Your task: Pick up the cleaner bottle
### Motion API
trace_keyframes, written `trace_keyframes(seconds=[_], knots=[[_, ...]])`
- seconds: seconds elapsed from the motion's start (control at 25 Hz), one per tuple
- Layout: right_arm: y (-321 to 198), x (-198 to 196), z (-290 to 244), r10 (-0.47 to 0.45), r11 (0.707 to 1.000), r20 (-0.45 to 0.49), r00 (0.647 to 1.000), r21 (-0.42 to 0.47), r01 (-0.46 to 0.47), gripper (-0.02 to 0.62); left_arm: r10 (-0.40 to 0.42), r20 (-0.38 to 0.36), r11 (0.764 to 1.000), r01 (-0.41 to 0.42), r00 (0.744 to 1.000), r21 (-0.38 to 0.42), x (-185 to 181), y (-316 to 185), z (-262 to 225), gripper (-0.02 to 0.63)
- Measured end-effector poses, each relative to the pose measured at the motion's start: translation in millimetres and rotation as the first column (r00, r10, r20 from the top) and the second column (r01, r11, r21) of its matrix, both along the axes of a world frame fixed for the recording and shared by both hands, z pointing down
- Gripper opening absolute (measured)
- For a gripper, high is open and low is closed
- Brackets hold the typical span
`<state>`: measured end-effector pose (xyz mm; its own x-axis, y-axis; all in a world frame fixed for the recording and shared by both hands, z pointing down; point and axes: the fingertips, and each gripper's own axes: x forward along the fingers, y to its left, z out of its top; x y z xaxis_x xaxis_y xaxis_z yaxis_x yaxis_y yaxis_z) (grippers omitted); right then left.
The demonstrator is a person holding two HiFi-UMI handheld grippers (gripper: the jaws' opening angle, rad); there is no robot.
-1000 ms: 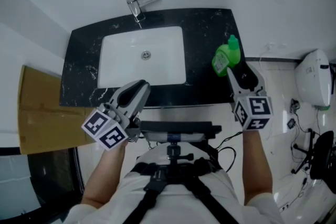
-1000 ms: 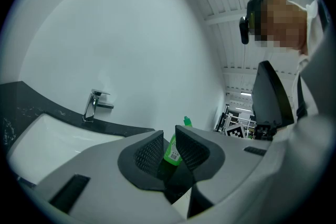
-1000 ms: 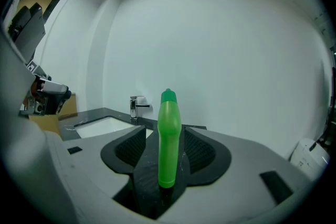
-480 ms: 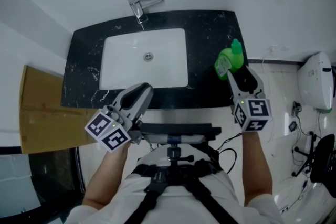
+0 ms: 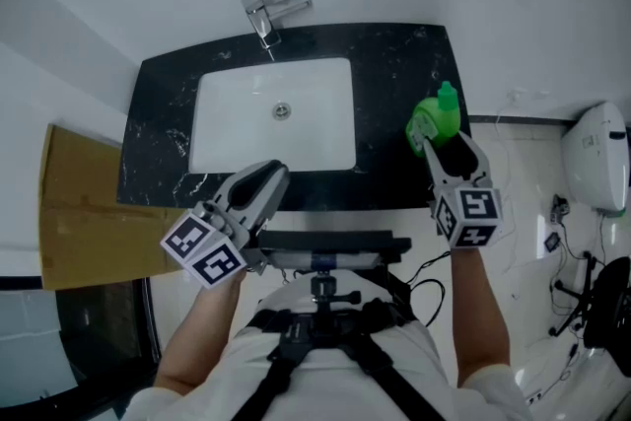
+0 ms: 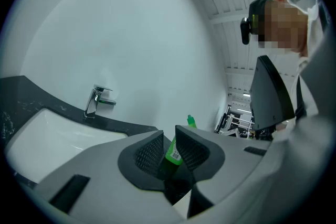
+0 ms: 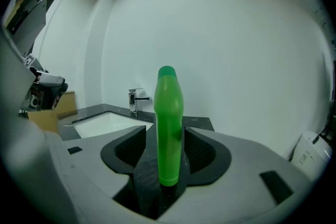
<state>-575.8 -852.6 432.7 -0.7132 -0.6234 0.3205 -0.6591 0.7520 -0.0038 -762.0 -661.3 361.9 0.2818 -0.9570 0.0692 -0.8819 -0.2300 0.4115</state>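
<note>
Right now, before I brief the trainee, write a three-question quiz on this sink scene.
1. True or false: the cleaner bottle lies on its side.
2. The right gripper has its jaws: A shut on the cap; B apart, on either side of the bottle's body; C far from the bottle.
3. What does the bottle stand on?
Key: 1 false, it stands upright; 2 B; 3 the black counter, right of the sink basin.

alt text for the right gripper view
A green cleaner bottle stands upright on a black counter, between the open fingers of the right gripper. A white sink and chrome faucet sit behind, at left.
</note>
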Motion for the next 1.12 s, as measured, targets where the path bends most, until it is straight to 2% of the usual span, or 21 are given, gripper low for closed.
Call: trace_keyframes(seconds=[0.8,1.12], knots=[[-12.0,-4.8,54.8,0.024,0.997,-0.032,0.999,-0.07,-0.026,0.238,-0.01,-0.015,0.999,0.01,1.0,-0.042,0.4,-4.0,10.1,0.071],[-15.8,-14.9,86.4,-0.012,0.997,-0.077,0.997,-0.081,0.006,0.238,-0.017,-0.02,0.998,0.016,1.0,-0.062,4.2,-2.3,13.5,0.071]])
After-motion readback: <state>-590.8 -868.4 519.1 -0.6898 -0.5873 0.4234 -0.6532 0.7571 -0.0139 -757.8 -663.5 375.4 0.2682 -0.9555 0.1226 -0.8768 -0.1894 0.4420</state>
